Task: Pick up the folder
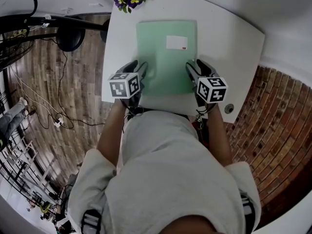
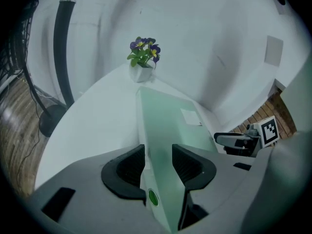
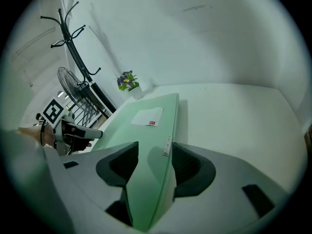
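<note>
Left gripper [image 1: 140, 72] and right gripper [image 1: 194, 72] tilt down, released, apparently loose astride the folder [image 1: 163, 62].

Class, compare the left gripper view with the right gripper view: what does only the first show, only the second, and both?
Only the left gripper view: the right gripper and a round green dot on the edge of the green folder.
Only the right gripper view: the left gripper and a small printed strip on that folder's edge.
Both: the folder's white label, the potted flowers, the white table, and open jaws astride a folder edge.
</note>
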### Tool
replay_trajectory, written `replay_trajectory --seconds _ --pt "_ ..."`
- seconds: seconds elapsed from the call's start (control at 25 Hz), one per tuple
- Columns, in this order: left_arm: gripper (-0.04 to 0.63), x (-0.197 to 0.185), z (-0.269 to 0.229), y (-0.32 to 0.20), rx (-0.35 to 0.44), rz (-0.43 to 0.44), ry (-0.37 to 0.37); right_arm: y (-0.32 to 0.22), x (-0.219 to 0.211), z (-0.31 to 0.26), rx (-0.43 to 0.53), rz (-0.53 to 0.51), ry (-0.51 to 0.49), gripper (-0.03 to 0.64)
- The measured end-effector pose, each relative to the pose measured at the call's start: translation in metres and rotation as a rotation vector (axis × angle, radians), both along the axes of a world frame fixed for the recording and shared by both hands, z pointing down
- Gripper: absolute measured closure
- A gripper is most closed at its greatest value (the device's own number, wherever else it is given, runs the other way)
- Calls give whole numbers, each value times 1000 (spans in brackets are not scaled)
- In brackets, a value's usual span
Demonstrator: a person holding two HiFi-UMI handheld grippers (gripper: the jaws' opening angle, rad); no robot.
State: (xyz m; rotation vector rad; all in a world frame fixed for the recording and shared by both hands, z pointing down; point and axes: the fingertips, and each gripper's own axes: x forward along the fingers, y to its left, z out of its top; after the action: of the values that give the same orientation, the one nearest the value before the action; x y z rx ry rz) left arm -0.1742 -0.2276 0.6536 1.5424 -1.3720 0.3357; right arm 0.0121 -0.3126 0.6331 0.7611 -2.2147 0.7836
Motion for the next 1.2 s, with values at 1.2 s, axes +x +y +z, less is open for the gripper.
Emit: replay_trajectory --seconds 1.2 --pt "400 -1 12 -12 -52 -52 107 -15 -8 27 -132 39 -18 376"
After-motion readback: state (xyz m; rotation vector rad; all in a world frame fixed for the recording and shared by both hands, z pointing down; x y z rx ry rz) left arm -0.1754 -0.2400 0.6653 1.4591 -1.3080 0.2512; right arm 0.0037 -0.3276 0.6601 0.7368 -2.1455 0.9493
